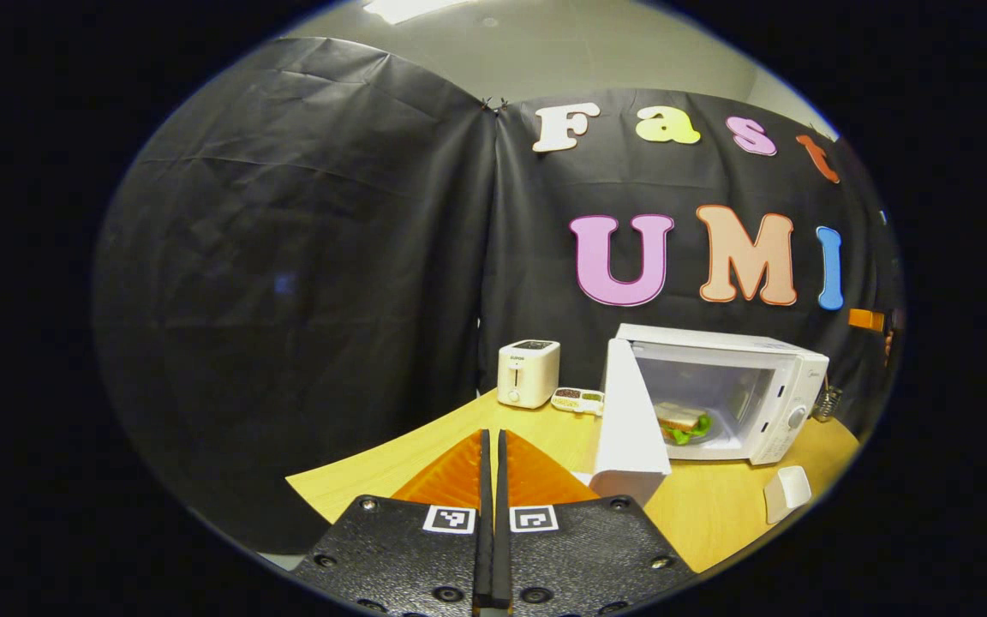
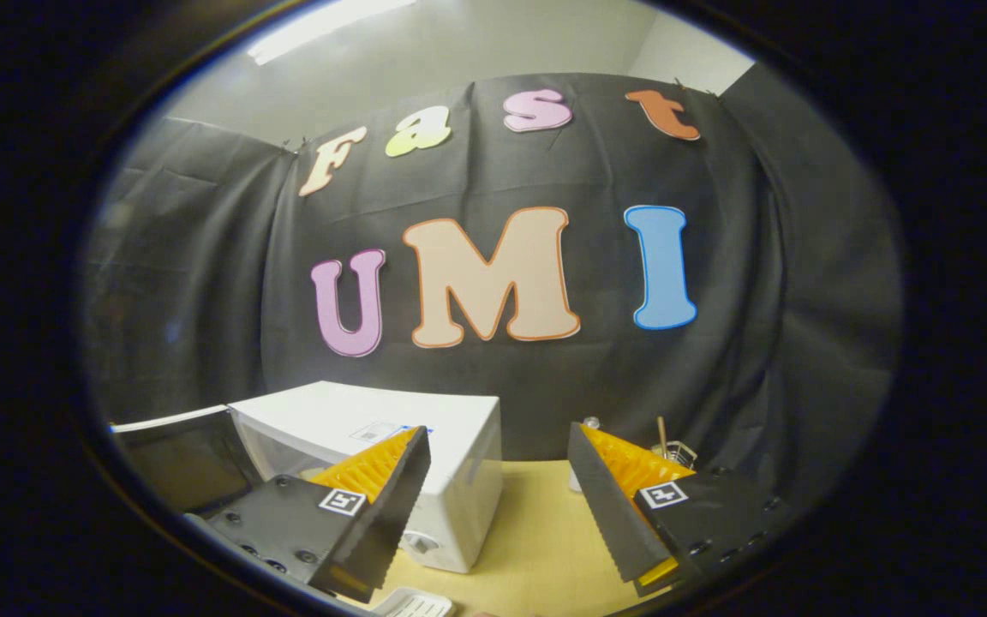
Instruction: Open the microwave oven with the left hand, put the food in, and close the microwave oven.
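Microwave (image 1: 729, 390) door (image 1: 631, 420) wide open, sandwich (image 1: 682, 420) already inside on plate. My left gripper (image 1: 491, 506) clenched, empty, well back over table (image 1: 716, 506). My right gripper (image 2: 493, 506) spread, empty. Next: left pushes door's outer face, follows hinge arc, presses until latched.

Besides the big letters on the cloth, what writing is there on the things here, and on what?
No text is clear enough to quote.
microwave: a small brand mark on its control panel, too small to read.
toaster: a small mark on its front, blurred.
sticker on the microwave's top: blurred.
square tags on the left gripper: black-and-white patterns, no words.
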### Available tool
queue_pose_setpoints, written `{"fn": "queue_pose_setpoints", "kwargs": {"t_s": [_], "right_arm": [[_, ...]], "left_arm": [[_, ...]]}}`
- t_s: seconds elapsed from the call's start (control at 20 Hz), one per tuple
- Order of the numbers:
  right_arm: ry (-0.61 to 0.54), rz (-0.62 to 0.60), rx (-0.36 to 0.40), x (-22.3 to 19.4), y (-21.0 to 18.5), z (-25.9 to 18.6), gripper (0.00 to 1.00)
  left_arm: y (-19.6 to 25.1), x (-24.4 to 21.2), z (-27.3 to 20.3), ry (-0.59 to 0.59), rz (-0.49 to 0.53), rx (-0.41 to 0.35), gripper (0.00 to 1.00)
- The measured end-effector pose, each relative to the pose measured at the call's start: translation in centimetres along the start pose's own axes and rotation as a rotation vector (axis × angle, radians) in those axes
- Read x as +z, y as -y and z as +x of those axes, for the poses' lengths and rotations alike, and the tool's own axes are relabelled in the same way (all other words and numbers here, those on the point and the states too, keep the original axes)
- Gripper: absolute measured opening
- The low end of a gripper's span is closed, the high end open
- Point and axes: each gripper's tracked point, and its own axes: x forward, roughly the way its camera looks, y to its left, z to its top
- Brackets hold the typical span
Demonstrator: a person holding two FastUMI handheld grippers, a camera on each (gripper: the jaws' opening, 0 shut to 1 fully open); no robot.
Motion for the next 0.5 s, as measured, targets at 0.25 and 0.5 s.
{"fn": "queue_pose_setpoints", "kwargs": {"t_s": [0.25, 0.5], "right_arm": [[0.021, 0.044, 0.001, 0.8, 0.5, -1.1, 0.92], [0.029, 0.026, 0.004, 1.0, 0.0, -1.6, 0.91]], "left_arm": [[3.1, -0.3, -0.8, 0.008, 0.006, -0.058, 0.01], [8.3, -0.8, -1.3, -0.001, -0.008, -0.151, 0.0]]}}
